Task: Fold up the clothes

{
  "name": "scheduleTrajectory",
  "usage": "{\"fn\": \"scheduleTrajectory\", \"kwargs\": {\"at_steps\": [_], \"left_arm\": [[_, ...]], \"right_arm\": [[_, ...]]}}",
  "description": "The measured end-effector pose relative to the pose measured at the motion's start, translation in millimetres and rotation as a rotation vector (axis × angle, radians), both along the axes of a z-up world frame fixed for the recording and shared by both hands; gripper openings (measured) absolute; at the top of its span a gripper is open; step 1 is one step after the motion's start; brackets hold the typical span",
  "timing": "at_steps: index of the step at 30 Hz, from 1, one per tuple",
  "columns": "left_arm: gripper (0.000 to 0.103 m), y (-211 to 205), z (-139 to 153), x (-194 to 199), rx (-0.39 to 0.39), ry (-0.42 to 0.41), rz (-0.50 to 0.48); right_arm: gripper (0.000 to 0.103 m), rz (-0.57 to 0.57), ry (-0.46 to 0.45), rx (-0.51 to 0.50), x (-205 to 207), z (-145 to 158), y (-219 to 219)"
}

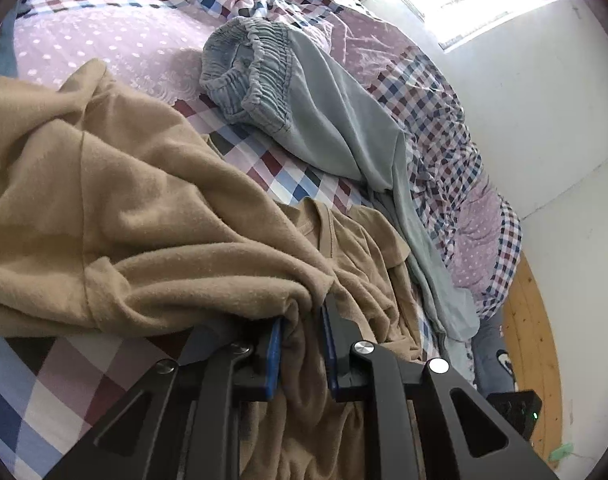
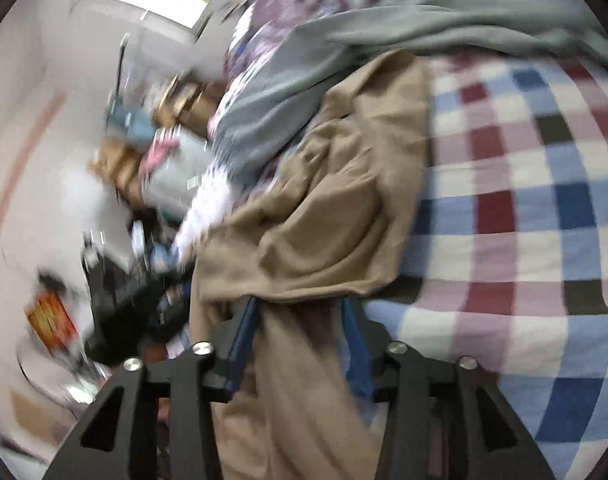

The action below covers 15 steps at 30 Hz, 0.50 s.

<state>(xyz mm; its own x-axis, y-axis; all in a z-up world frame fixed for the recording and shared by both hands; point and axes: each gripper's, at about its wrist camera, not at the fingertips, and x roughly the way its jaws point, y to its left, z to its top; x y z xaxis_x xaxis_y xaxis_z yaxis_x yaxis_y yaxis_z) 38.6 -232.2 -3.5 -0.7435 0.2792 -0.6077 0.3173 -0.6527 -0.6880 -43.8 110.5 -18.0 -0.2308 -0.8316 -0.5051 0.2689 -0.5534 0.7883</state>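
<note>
The folding has barely begun: the tan garment (image 1: 152, 208) lies crumpled across the checked bed (image 1: 44, 384), and the grey-blue trousers (image 1: 304, 112) lie beyond it, unfolded, waistband bunched. The left gripper (image 1: 302, 316) has its fingers pinched on a gathered fold of the tan cloth, while the right gripper (image 2: 300, 312) has tan cloth running between its fingers, though the blur hides whether they press it. No brand, label or writing is readable anywhere.
</note>
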Motion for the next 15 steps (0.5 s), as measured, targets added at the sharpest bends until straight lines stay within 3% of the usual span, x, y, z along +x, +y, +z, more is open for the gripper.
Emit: {"fn": "scheduleTrajectory", "kwargs": {"at_steps": [4, 12, 15], "left_arm": [[0.018, -0.2, -0.1, 2.4, 0.006, 0.002, -0.002], [0.018, -3.9, 0.3, 4.7, 0.010, 0.006, -0.009], [0.018, -5.6, -1.0, 5.6, 0.022, 0.004, -0.006]], "right_arm": [[0.047, -0.085, -0.017, -0.007, -9.5, -4.5, 5.3], [0.040, -0.099, 0.049, 0.144, -10.2, 2.3, -18.4], [0.040, -0.138, -0.064, -0.008, -18.0, -6.6, 0.3]]}}
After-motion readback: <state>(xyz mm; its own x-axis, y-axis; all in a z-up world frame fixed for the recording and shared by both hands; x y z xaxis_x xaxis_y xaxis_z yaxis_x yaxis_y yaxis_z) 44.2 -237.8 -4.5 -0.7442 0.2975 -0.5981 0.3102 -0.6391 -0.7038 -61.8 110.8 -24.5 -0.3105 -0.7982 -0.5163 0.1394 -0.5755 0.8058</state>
